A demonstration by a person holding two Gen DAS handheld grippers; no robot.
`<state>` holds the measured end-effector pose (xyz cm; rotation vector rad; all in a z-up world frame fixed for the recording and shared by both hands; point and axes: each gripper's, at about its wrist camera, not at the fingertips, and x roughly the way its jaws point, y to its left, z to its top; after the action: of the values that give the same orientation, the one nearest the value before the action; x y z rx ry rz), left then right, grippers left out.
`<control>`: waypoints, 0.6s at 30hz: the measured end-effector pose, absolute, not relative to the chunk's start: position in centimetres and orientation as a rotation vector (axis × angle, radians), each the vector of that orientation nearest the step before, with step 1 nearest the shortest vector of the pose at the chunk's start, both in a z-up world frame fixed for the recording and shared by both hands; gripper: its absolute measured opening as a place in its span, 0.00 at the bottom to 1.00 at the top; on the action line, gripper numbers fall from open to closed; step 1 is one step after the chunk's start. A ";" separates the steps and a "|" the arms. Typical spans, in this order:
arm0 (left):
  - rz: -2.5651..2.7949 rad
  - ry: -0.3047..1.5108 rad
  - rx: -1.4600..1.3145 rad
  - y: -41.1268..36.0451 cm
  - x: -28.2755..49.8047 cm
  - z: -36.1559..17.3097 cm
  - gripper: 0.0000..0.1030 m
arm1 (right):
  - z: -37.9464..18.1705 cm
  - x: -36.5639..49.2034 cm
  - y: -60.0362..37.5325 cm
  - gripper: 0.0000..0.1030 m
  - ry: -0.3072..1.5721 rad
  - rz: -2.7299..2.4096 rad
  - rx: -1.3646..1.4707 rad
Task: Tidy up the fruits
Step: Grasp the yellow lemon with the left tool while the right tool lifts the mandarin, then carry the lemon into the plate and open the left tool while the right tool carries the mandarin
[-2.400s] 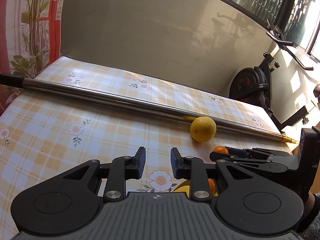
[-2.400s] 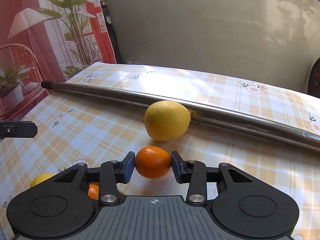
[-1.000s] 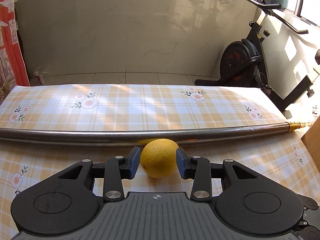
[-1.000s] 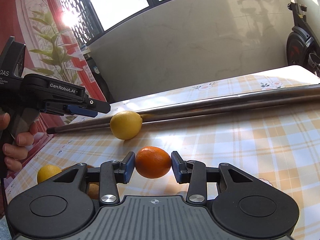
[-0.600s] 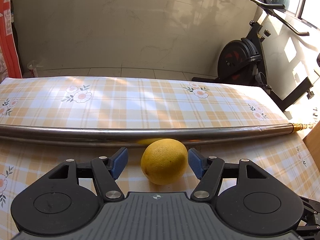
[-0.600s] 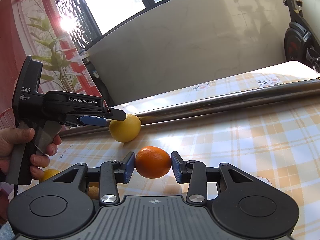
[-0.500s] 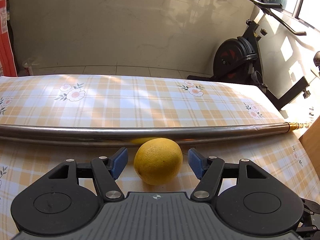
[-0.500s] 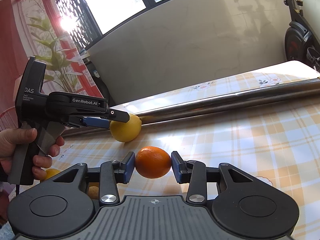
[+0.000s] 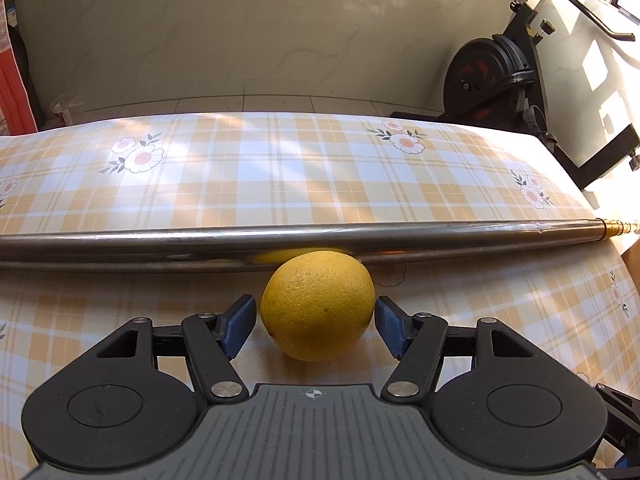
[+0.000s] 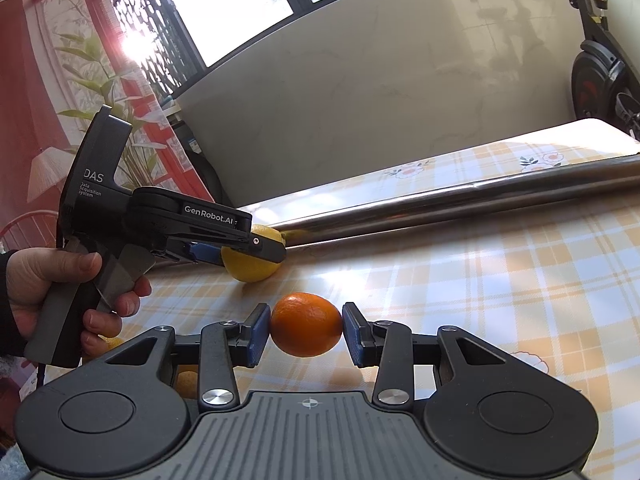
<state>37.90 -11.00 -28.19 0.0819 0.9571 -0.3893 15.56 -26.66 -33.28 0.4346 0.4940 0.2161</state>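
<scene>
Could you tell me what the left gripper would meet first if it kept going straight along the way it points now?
The left gripper would most likely meet the yellow lemon, which sits between its open jaws with small gaps either side. Right behind it lies the metal pole, against which the lemon seems to rest.

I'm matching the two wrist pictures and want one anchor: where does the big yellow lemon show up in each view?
Left wrist view: the lemon sits low in the centre, between the left gripper's blue pads, which don't press on it.
Right wrist view: the lemon lies left of centre, partly hidden by the left gripper.
Shared landmark: the steel pipe just behind the lemon in both.
</scene>
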 end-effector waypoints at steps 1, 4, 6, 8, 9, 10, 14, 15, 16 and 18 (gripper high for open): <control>-0.393 0.958 0.072 -10.9 37.9 -28.2 0.60 | -33.3 15.6 -26.7 0.35 0.494 0.217 0.435; -0.390 0.962 0.059 -10.7 37.9 -28.1 0.59 | -33.3 15.5 -26.7 0.35 0.494 0.216 0.436; -0.389 0.955 0.074 -10.7 37.5 -28.0 0.59 | -33.3 15.6 -26.7 0.35 0.494 0.218 0.437; -0.395 0.940 0.085 -10.6 37.0 -27.5 0.59 | -33.3 15.6 -26.8 0.35 0.496 0.218 0.438; -0.401 0.933 0.085 -10.5 36.7 -27.2 0.59 | -33.3 15.6 -26.8 0.35 0.495 0.218 0.438; -0.408 0.925 0.083 -10.4 36.4 -26.8 0.59 | -33.3 15.6 -26.8 0.35 0.495 0.217 0.439; -0.432 0.884 0.081 -9.7 34.5 -24.5 0.59 | -33.3 15.6 -26.7 0.35 0.495 0.211 0.434; -0.436 0.876 0.082 -9.5 34.0 -24.0 0.59 | -33.3 15.6 -26.6 0.35 0.495 0.209 0.432; -0.440 0.868 0.081 -9.2 33.4 -23.6 0.59 | -33.3 15.6 -26.5 0.35 0.496 0.208 0.430; -0.447 0.844 0.079 -8.6 31.8 -22.5 0.59 | -33.2 15.7 -26.3 0.35 0.504 0.199 0.422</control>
<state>31.81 -8.60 -22.48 0.0793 0.8440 -0.4470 15.75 -26.30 -33.25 0.4219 0.5044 0.1991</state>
